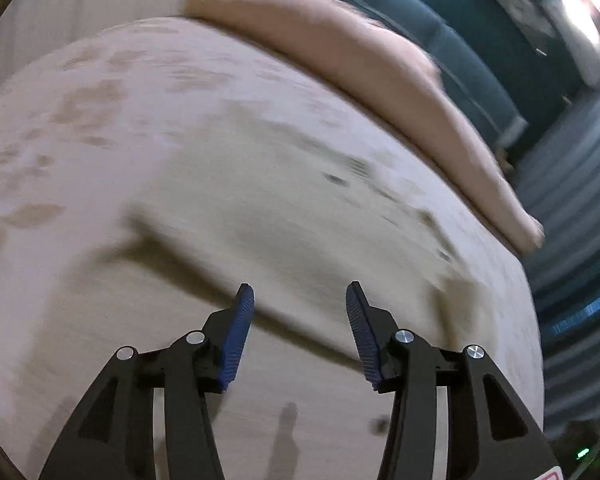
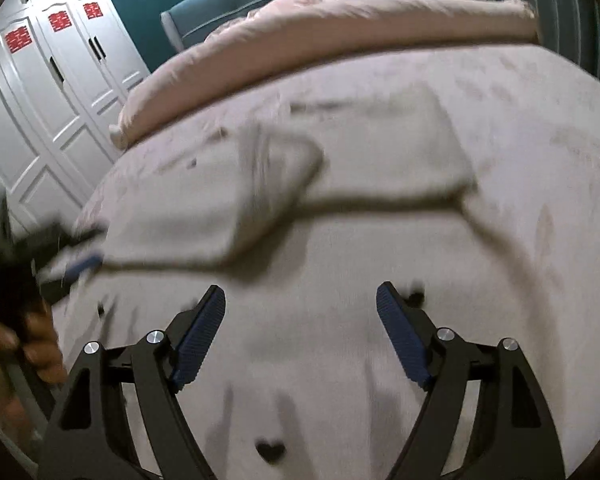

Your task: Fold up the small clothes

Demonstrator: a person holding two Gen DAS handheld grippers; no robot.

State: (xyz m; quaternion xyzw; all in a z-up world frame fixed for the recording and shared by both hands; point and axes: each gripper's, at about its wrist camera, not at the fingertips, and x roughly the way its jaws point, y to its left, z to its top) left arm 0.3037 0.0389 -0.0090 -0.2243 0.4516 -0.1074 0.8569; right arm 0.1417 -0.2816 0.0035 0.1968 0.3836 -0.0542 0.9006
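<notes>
Pale garment lies on bed, one part already folded over. Left gripper and right gripper both spread, empty. Pinch edges low, fold flat, align hems.

Pale grey-beige garment seen on pinkish bedspread w/ faint darker blotches. Behind bedspread: plain peach-pink quilt, teal headboard. White wardrobe marked w/ red patterned stickers. Gripper pads blue, ribbed.
</notes>
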